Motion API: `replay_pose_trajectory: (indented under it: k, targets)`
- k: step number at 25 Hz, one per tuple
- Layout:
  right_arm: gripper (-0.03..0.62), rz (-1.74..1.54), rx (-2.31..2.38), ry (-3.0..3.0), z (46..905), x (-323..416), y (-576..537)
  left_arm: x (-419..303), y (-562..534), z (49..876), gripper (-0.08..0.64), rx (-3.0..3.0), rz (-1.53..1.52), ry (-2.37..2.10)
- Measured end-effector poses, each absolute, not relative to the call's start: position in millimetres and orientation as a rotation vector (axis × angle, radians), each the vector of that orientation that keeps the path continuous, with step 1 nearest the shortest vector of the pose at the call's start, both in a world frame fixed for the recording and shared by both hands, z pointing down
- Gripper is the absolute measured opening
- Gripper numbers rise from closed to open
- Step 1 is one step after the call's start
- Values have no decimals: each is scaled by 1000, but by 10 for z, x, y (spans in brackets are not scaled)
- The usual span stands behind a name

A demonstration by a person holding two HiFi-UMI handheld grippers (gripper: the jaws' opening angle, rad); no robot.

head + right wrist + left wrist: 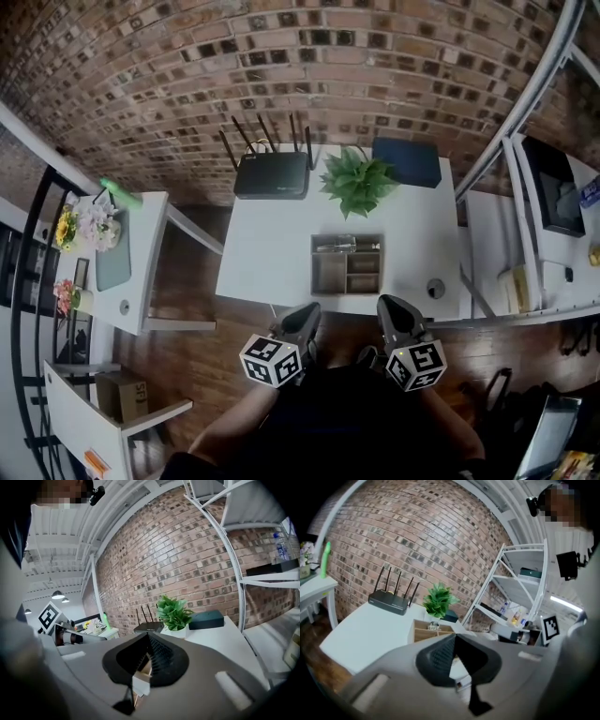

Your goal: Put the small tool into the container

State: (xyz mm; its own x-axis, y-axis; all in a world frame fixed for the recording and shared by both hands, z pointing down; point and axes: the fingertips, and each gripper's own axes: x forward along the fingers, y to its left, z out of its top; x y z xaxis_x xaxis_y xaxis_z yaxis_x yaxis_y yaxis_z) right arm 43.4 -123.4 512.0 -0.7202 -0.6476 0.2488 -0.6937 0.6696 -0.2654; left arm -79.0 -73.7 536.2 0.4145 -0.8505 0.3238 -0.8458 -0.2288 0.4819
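A wooden container (322, 272) with several compartments stands near the front edge of the white table (267, 253). A small shiny tool (345, 246) lies in its long rear compartment. The container (423, 632) also shows in the left gripper view, beyond the jaws. Both grippers hang side by side just in front of the table edge, short of the container. My left gripper (307, 313) is shut with nothing between its pads (440, 656). My right gripper (389, 307) is likewise shut and empty, its pads (161, 656) meeting at the tips.
At the back of the table are a black router (271, 174), a potted green plant (356, 180) and a dark blue box (407, 161). A small round object (435, 287) sits at the front right. A side table (141, 272) stands left, white shelving (525, 244) right.
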Motion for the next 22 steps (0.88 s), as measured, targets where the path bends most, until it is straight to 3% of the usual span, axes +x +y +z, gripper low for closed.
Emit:
replay_pose_trajectory:
  k: [22]
  targets:
    - [11, 522, 1140, -2745, 5112, 386, -1248, -770, -806, 5316, 5, 2088, -29, -1376]
